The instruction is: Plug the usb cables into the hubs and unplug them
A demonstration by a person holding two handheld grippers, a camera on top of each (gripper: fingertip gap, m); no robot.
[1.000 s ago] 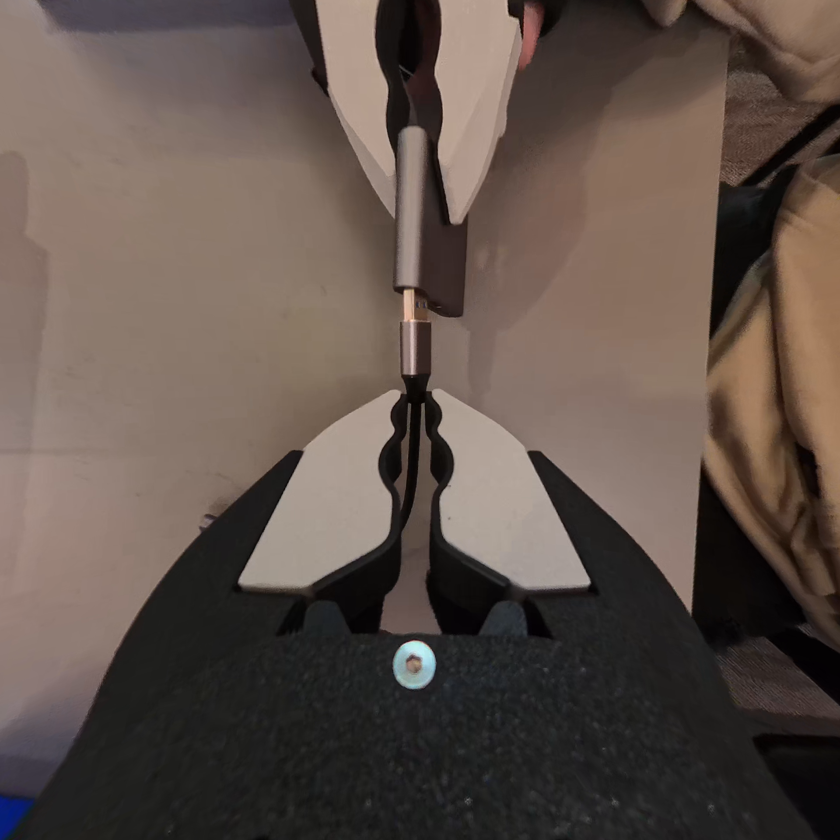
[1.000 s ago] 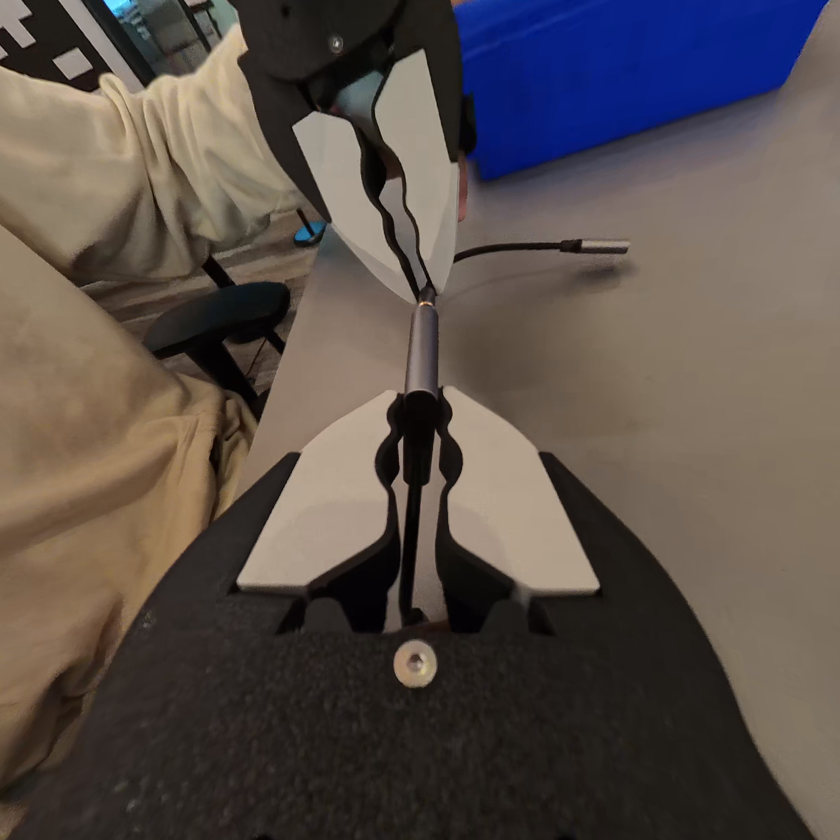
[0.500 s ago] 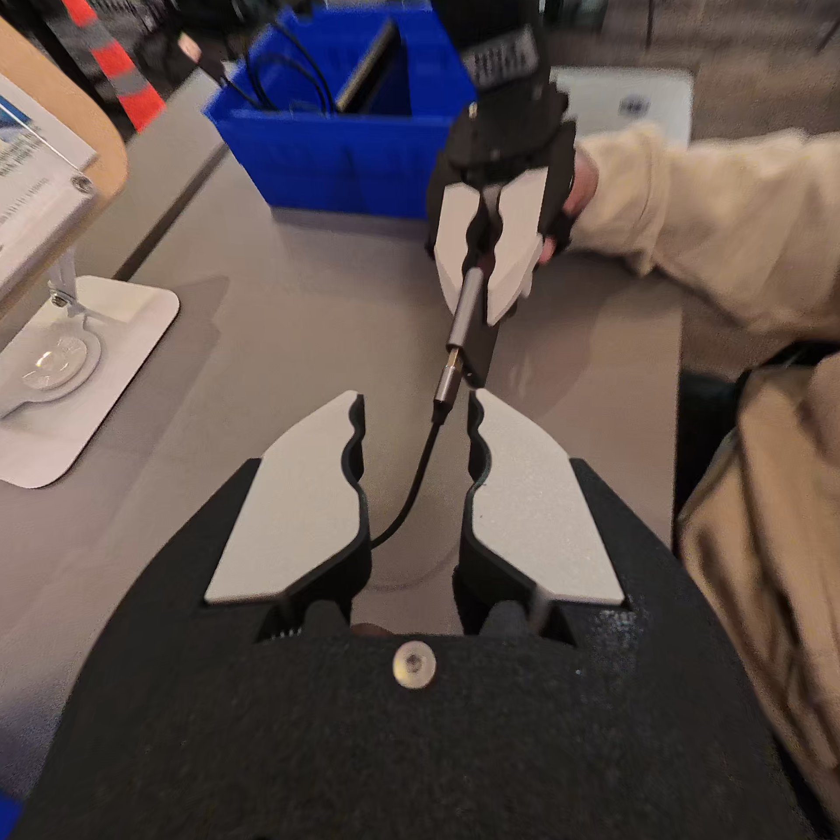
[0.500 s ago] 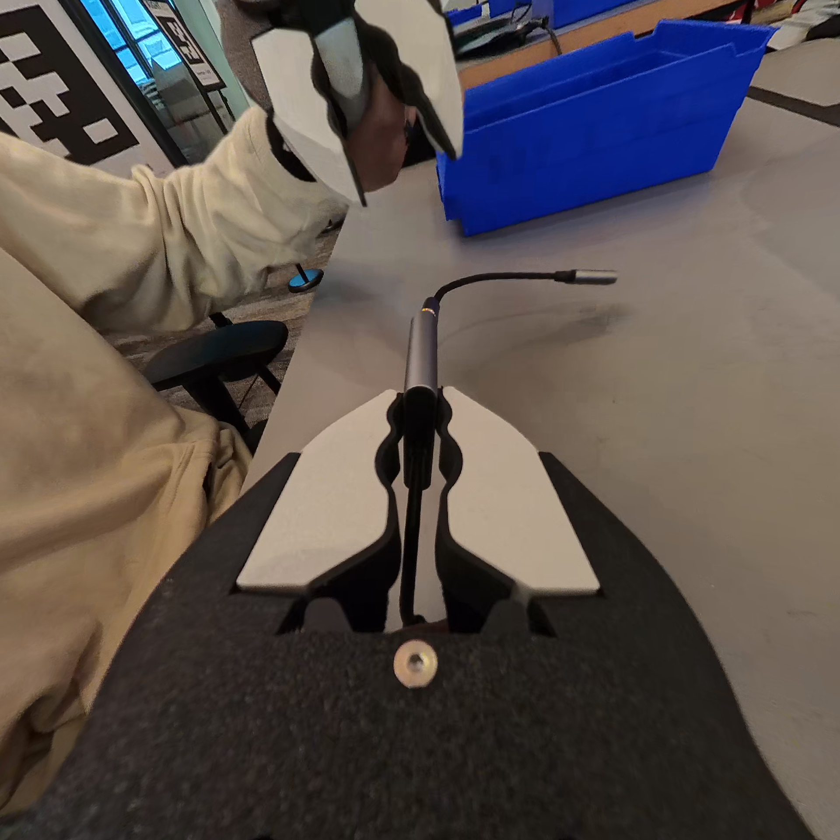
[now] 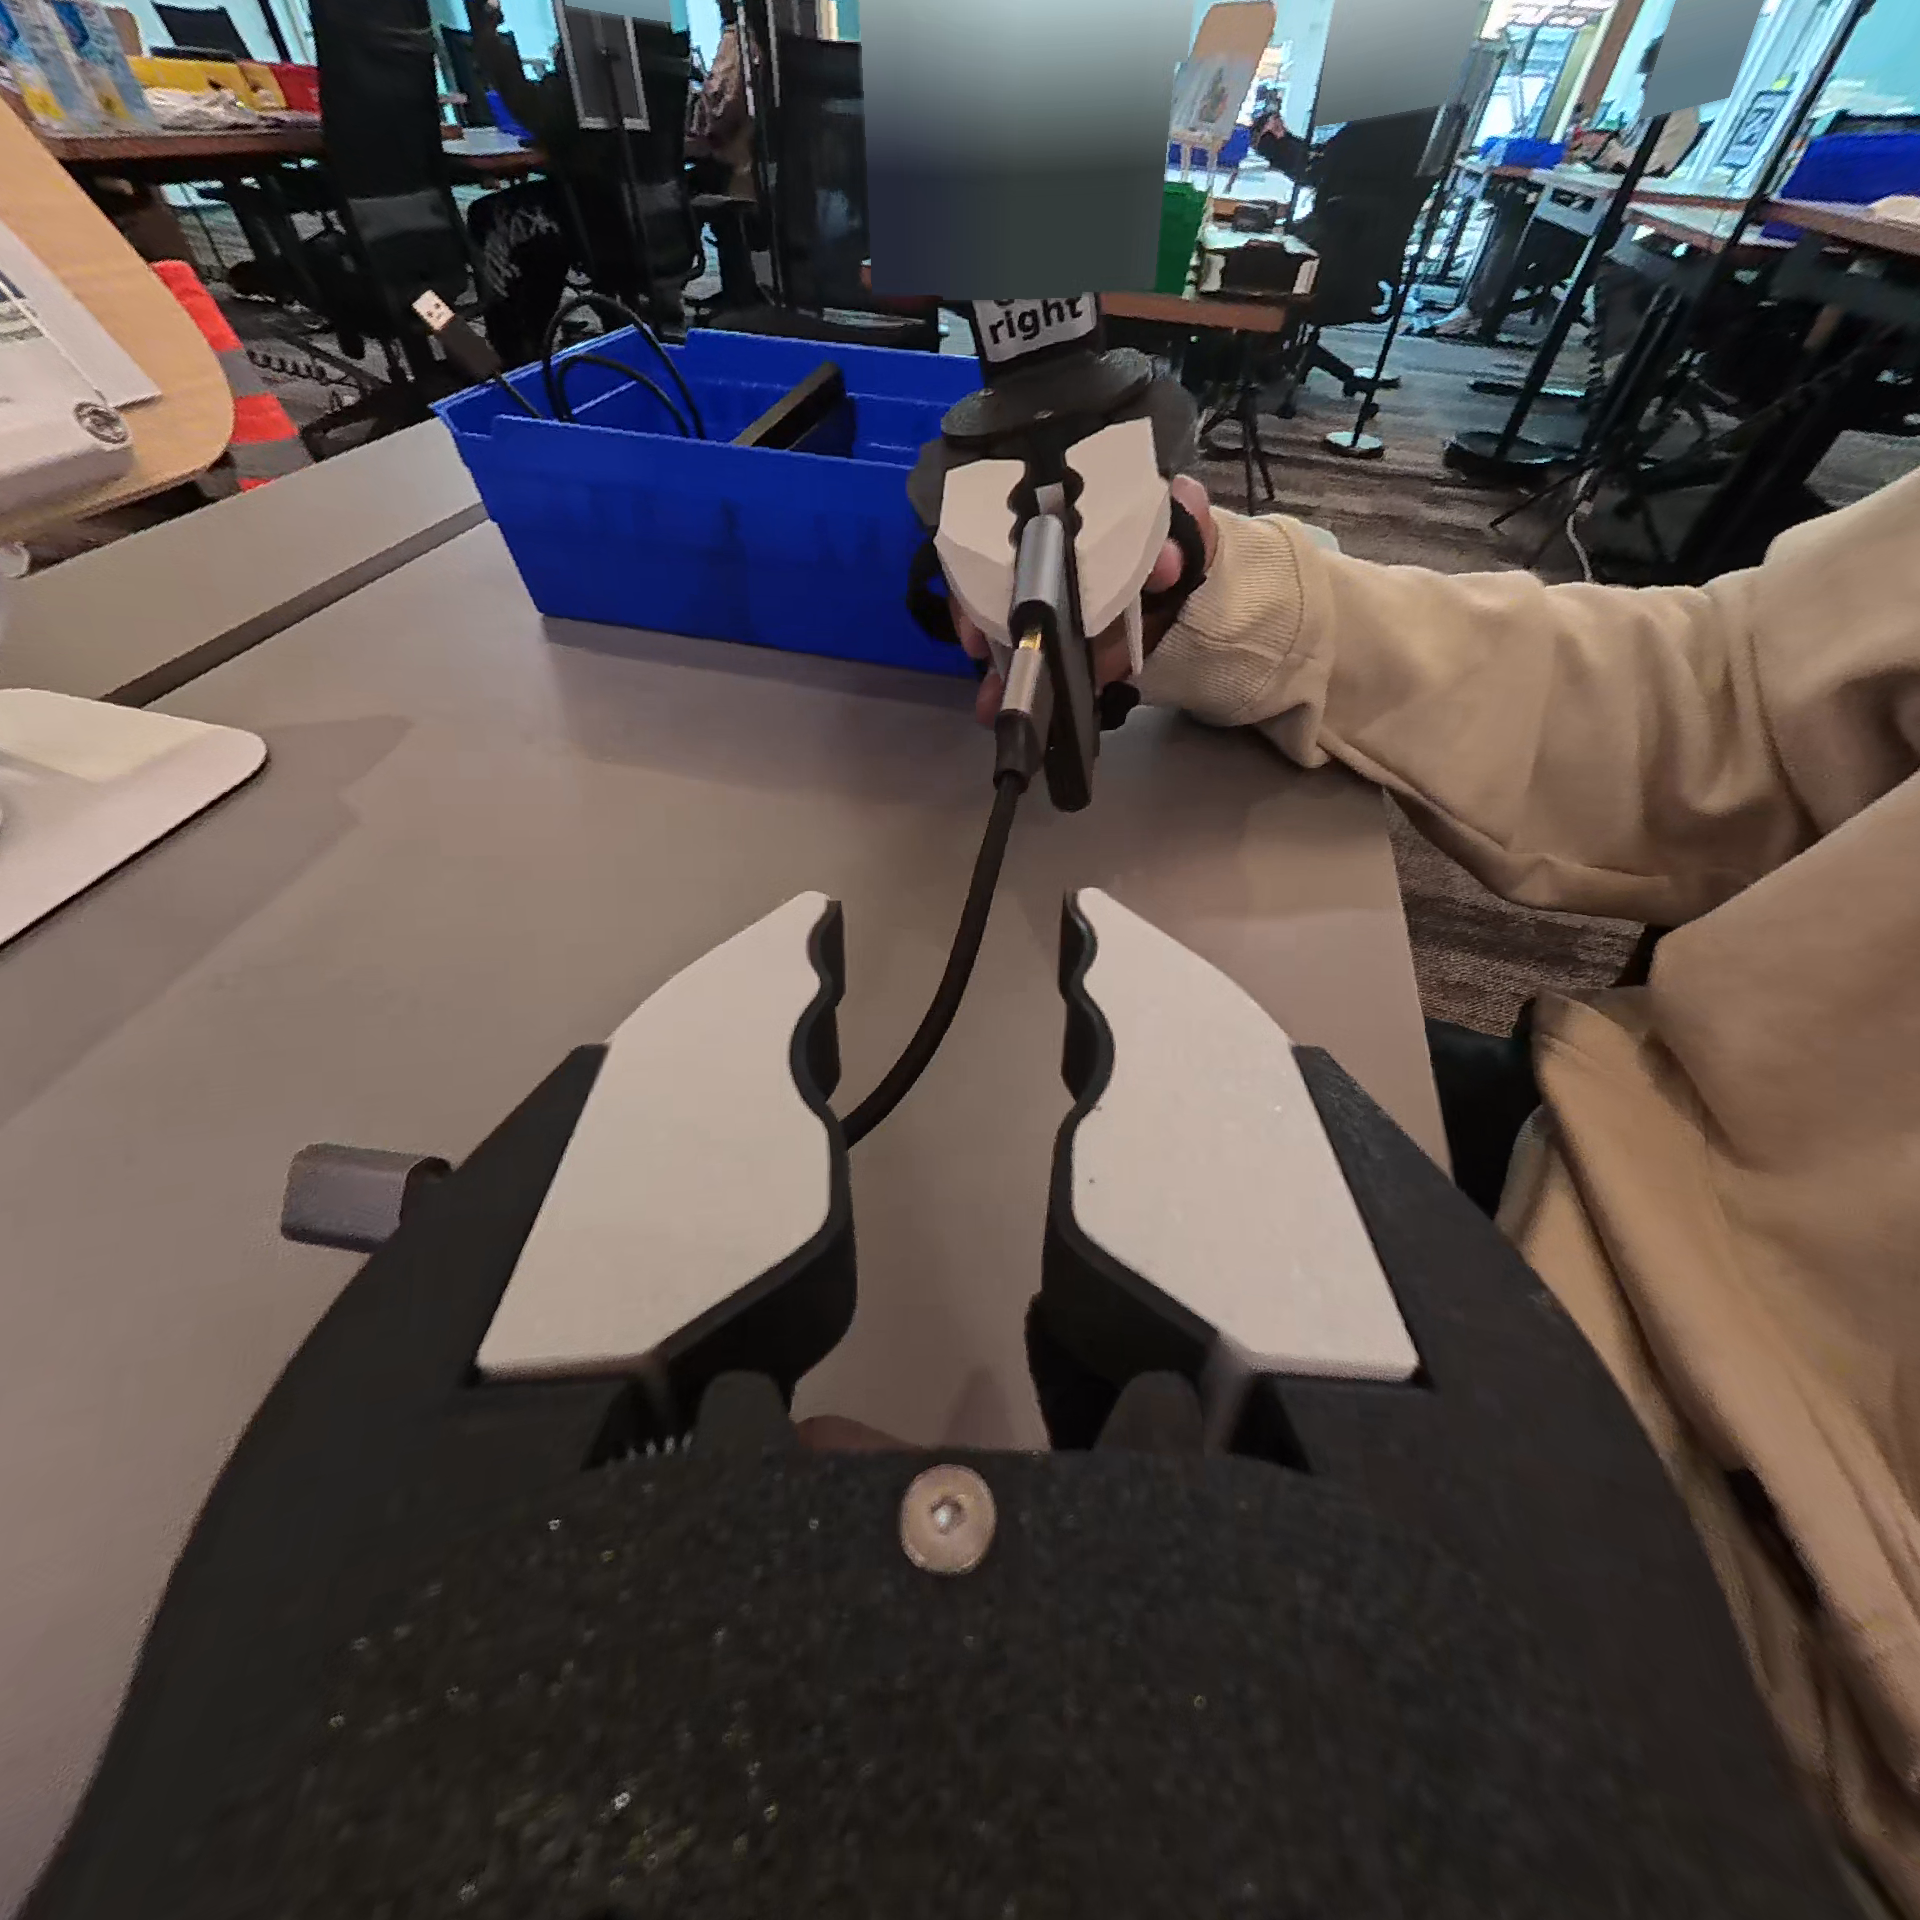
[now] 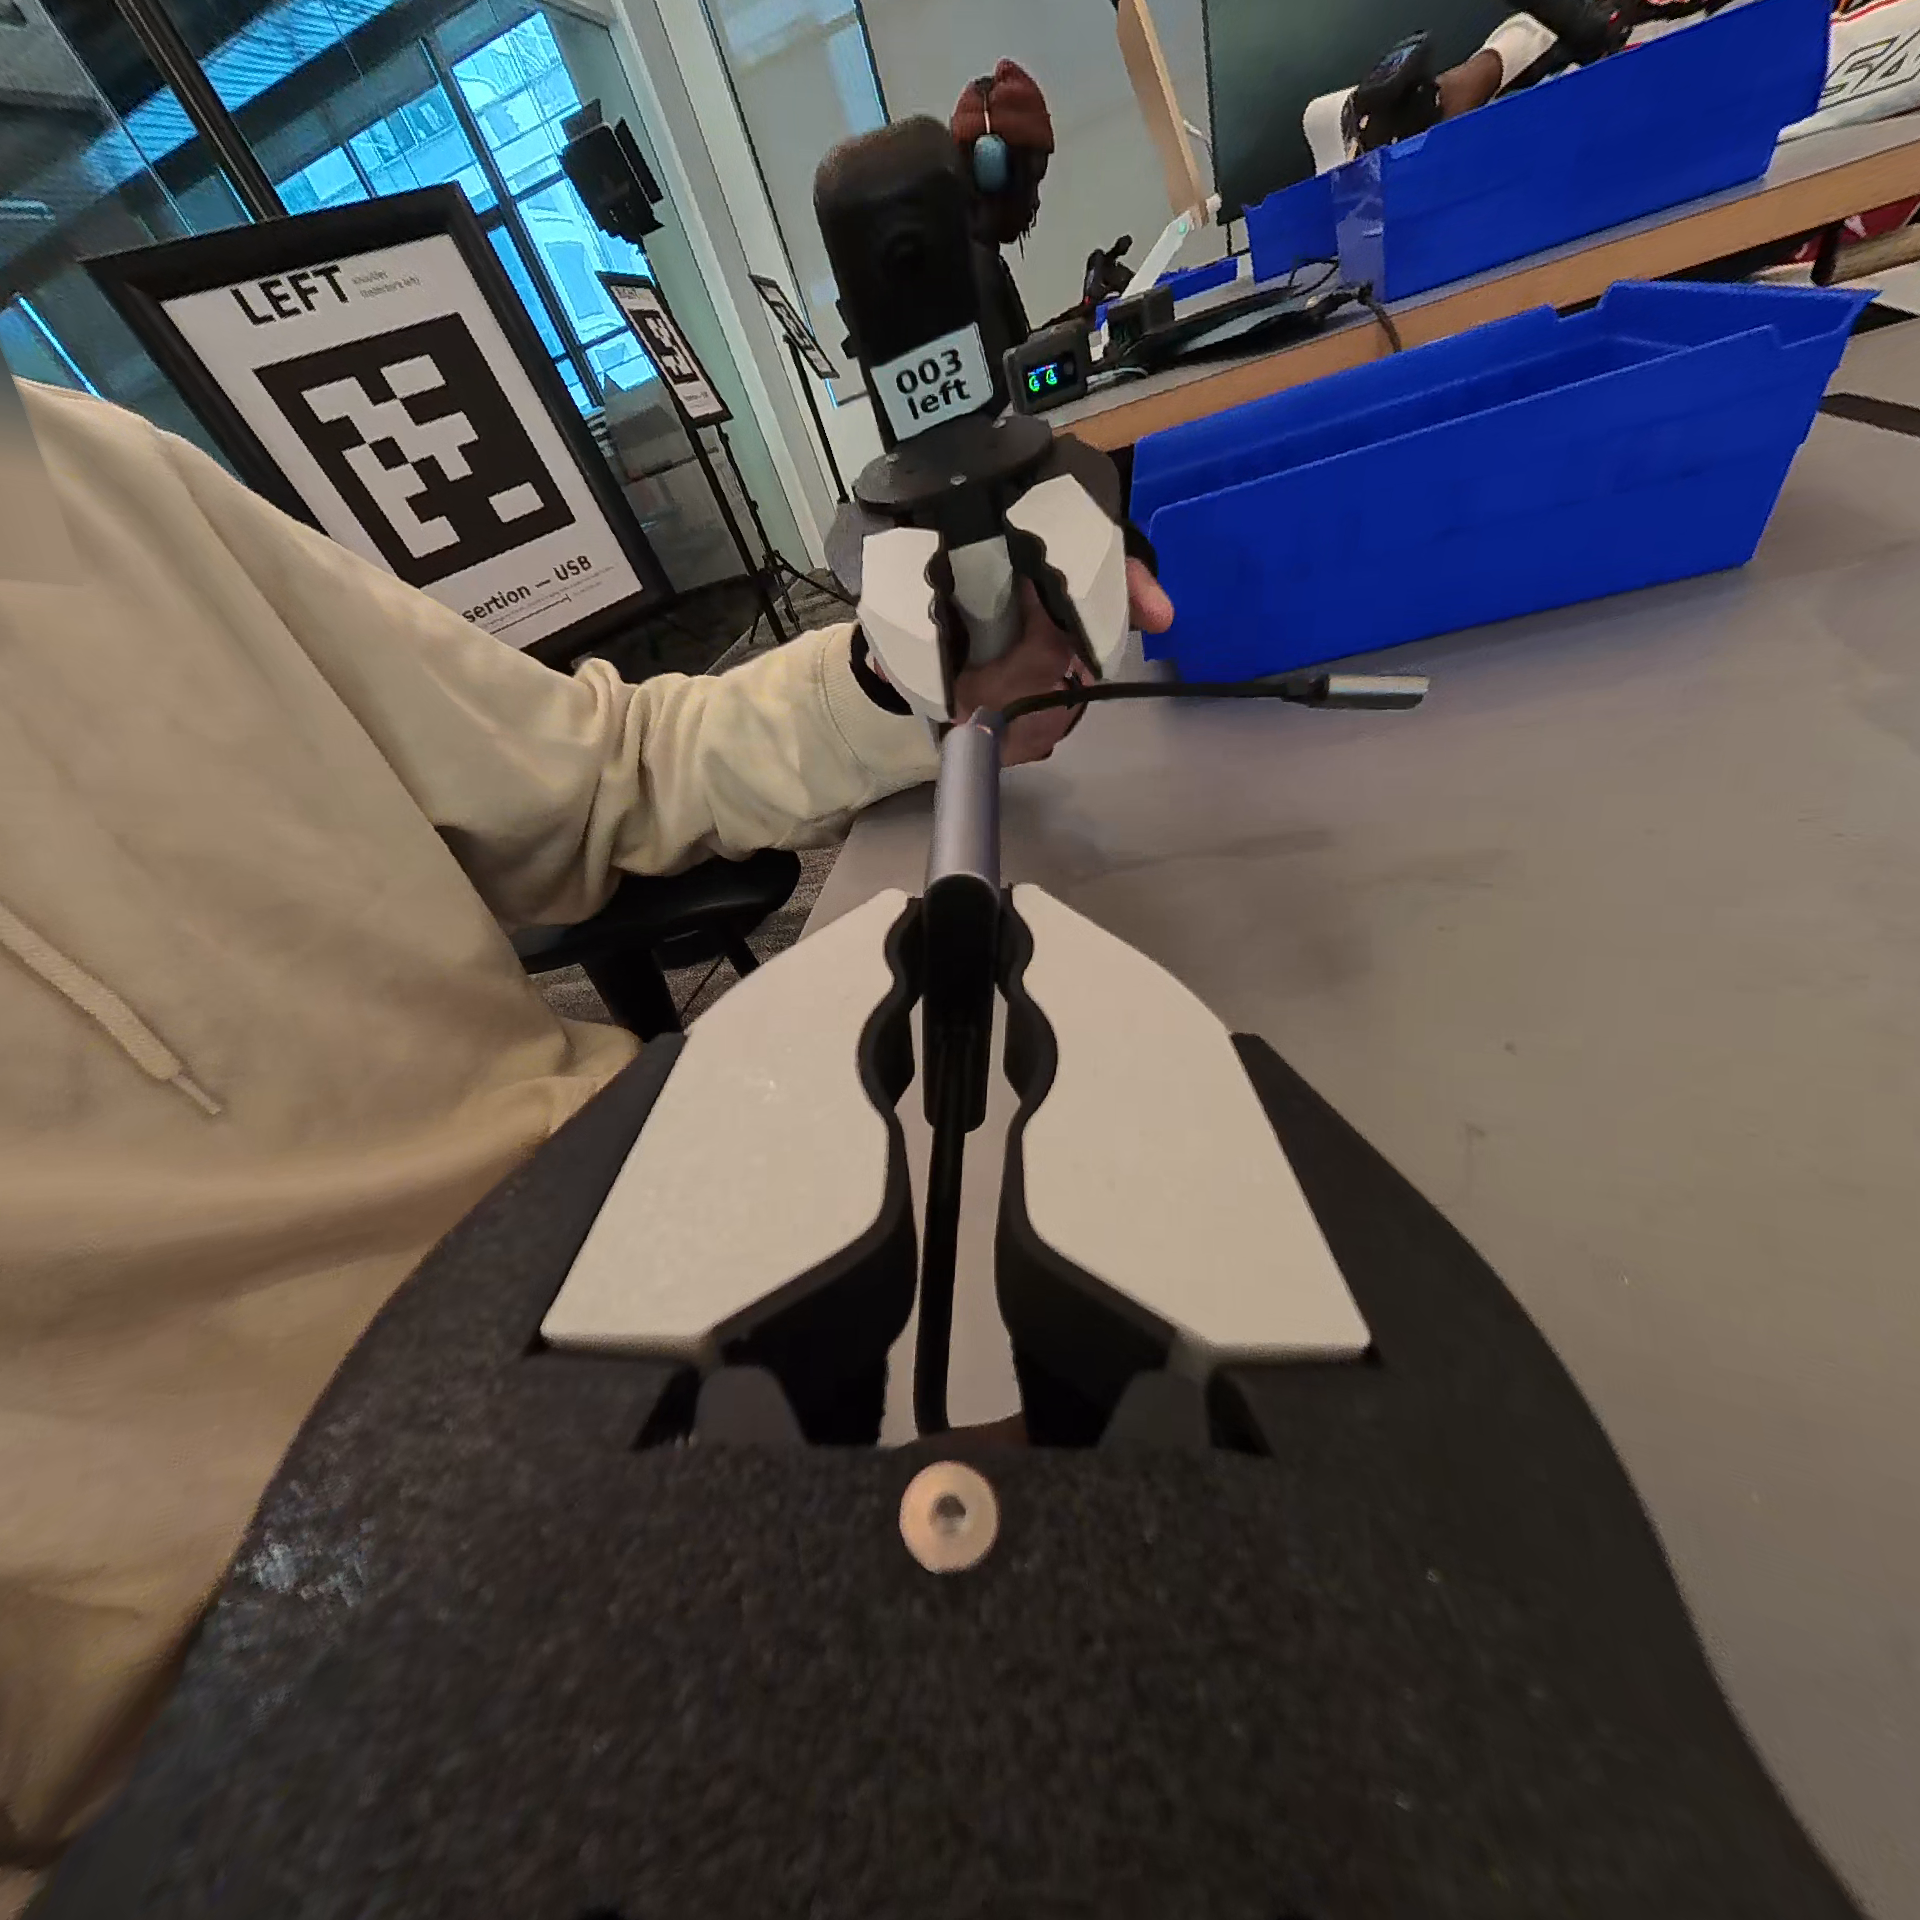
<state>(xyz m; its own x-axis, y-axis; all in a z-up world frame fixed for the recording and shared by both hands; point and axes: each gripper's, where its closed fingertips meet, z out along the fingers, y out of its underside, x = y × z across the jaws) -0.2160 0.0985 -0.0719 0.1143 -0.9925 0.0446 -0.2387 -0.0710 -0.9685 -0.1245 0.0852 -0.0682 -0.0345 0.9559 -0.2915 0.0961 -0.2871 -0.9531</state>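
My right gripper [image 6: 956,909] is shut on a slim grey USB hub [image 6: 964,821], held above the grey table [image 6: 1507,987]. It also shows far off in the left wrist view [image 5: 1049,613], holding the hub [image 5: 1039,561]. A black USB cable [image 5: 966,935] has its grey plug [image 5: 1016,686] seated in the hub's end. Its other grey plug [image 5: 343,1195] lies low over the table and also shows in the right wrist view [image 6: 1361,691]. My left gripper [image 5: 951,925] is open and empty, with the cable running between its fingers untouched. It also shows in the right wrist view [image 6: 1003,644].
A blue bin [image 5: 727,540] with cables stands behind the hub and also shows in the right wrist view [image 6: 1455,520]. A white stand base [image 5: 94,790] lies at the left. The person's cream sleeve [image 5: 1558,707] and the table's right edge are close by. Spacing between my two grippers at the tips: around 10 centimeters.
My left gripper opened, let go of the cable by its plug, and drew back and up. The plug stays in the hub. My right gripper kept its hold.
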